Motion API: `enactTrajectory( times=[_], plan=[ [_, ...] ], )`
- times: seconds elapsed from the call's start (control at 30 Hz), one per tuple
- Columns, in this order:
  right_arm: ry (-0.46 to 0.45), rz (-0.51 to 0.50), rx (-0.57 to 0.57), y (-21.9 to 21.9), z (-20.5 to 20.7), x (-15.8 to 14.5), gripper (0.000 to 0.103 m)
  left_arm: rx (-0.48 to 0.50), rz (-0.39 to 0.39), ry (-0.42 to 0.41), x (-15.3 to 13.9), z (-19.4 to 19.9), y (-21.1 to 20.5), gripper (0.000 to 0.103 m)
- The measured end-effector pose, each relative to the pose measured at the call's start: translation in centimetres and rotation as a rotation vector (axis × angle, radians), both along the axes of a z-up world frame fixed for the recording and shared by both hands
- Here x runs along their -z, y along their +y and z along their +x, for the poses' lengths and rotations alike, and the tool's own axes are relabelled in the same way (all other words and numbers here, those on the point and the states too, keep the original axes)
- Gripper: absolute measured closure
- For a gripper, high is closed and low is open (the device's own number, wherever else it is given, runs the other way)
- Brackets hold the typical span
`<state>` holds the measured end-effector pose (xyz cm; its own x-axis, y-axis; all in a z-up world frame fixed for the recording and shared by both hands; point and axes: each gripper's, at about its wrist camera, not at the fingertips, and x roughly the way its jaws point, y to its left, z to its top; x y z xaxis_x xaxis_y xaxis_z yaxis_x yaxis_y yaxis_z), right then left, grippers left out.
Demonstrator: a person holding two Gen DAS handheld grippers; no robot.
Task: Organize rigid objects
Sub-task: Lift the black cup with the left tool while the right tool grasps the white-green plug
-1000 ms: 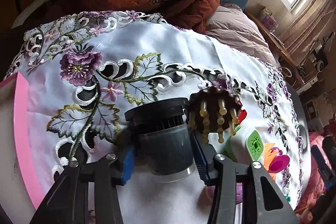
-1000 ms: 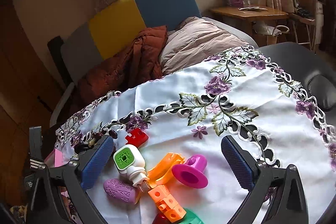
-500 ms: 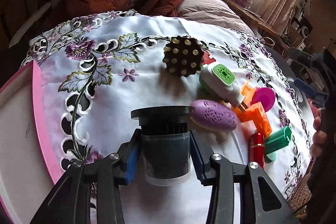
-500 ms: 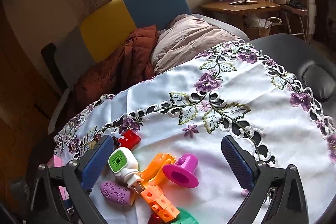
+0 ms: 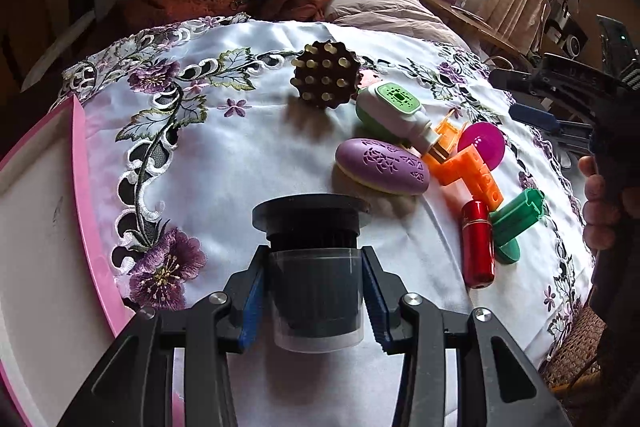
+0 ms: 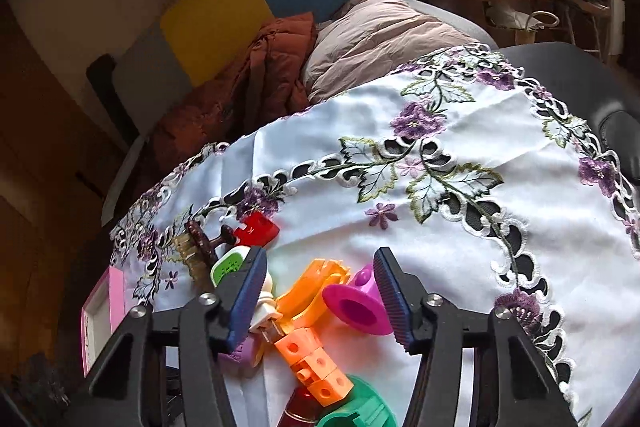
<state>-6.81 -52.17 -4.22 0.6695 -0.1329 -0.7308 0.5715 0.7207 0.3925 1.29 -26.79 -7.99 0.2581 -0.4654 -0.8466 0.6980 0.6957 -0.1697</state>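
My left gripper [image 5: 313, 267] is shut on a dark cylindrical container [image 5: 314, 307] with a wide black cap, held over the white embroidered cloth. A pile of small things lies to its right: a brown pegged brush [image 5: 325, 81], a green-and-white bottle [image 5: 390, 111], a purple oval [image 5: 382, 167], orange blocks [image 5: 468, 171], a red cylinder [image 5: 477, 243] and a green piece [image 5: 516, 223]. My right gripper [image 6: 320, 267] hangs over this pile with its jaws closing. The magenta funnel [image 6: 356, 303] and an orange clip [image 6: 316, 287] lie between them, and no pad visibly presses on either.
A pink-rimmed white tray [image 5: 86, 187] lies at the left edge of the table. A red puzzle piece [image 6: 256, 229] sits behind the pile. A sofa with brown and beige jackets stands beyond the table. A hand [image 5: 600, 203] shows at the right.
My left gripper has carried the container back from the brush, nearer the pink tray. The right gripper's jaws have narrowed around the funnel and the orange clip.
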Motion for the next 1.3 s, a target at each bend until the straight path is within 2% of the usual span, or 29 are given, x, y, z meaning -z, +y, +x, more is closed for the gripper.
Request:
enactTrajectory(
  times=[0.13,0.37,0.53,0.6,0.77,0.8,0.87,0.93,1.07,1.13,1.27,1.3],
  plan=[
    [0.021,-0.025,-0.043,0.9,0.6,0.1,0.047,0.007,-0.012,-0.006,-0.6,-0.6,0.6,0.059],
    [0.033,0.025,0.086,-1.7,-1.0,0.7,0.058,0.014,-0.044,-0.018,-2.0,-1.5,1.9,0.059],
    [0.036,0.037,0.098,-1.9,-1.1,0.9,0.06,0.009,-0.066,-0.028,-3.1,-2.0,3.0,0.059],
    [0.013,0.045,0.058,-1.4,-0.8,0.7,0.06,0.003,-0.073,-0.034,-3.5,-2.1,3.6,0.059],
    [0.012,0.009,-0.151,2.3,2.0,0.2,0.06,-0.027,-0.09,-0.033,-4.2,-1.8,5.1,0.059],
    [0.028,-0.023,-0.188,3.2,2.6,0.1,0.059,-0.033,-0.095,-0.033,-4.3,-1.7,5.5,0.059],
    [0.06,-0.058,-0.252,4.5,3.8,0.2,0.051,-0.044,-0.099,-0.033,-4.5,-1.5,6.0,0.059],
    [0.092,-0.074,-0.298,5.2,5.1,0.5,0.036,-0.052,-0.104,-0.031,-4.7,-1.3,6.5,0.059],
    [0.167,-0.11,-0.37,6.0,7.5,1.1,0.033,-0.076,-0.114,-0.031,-5.0,-0.8,7.6,0.059],
    [0.211,-0.123,-0.407,6.3,8.7,1.6,0.027,-0.093,-0.124,-0.025,-5.1,-0.3,8.6,0.059],
    [0.309,-0.144,-0.457,7.0,10.7,3.1,0.027,-0.151,-0.13,-0.031,-5.4,1.3,10.9,0.059],
    [0.339,-0.164,-0.453,7.2,11.1,3.7,0.031,-0.175,-0.13,-0.032,-5.5,2.1,11.7,0.059]
  ],
)
